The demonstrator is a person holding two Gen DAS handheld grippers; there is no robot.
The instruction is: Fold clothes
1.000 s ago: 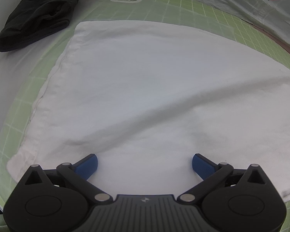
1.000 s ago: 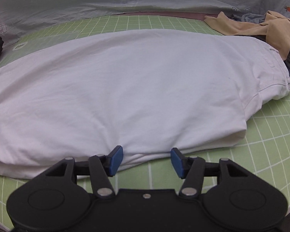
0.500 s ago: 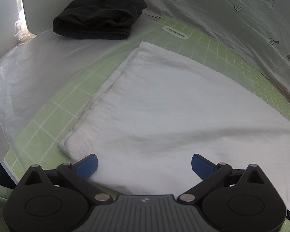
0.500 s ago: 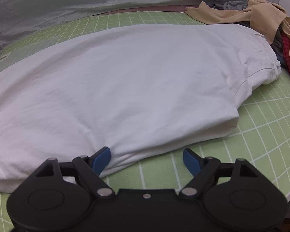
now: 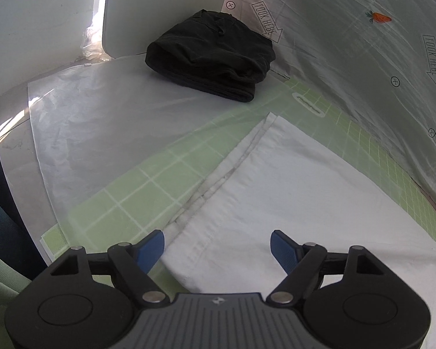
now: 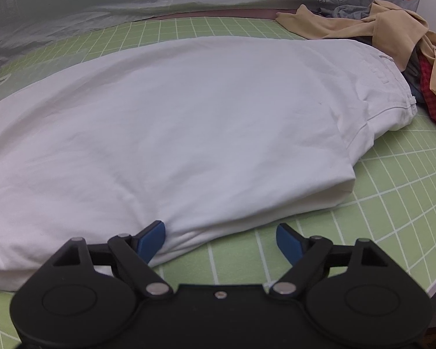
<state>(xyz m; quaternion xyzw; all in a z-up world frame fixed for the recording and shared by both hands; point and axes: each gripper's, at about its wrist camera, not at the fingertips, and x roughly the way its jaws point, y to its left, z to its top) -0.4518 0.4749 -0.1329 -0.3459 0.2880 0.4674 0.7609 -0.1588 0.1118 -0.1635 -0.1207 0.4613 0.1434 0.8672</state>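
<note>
Positioning my left gripper [image 5: 216, 247], its jaws spread but just narrowing, over the hem corner of the folded white cotton trousers [image 5: 290, 203] on the green grid mat [image 5: 136, 192]. My right gripper [image 6: 221, 240], jaws just widened, is holding nothing, straddling their near folded edge. Next: I am judging both must pinch cloth.

A green grid mat [image 6: 392, 180] covers the table, bearing white folded trousers [image 6: 174, 122]; loose clothes [image 6: 392, 35] at two o'clock, black folded garment [image 5: 209, 55] at eleven.
</note>
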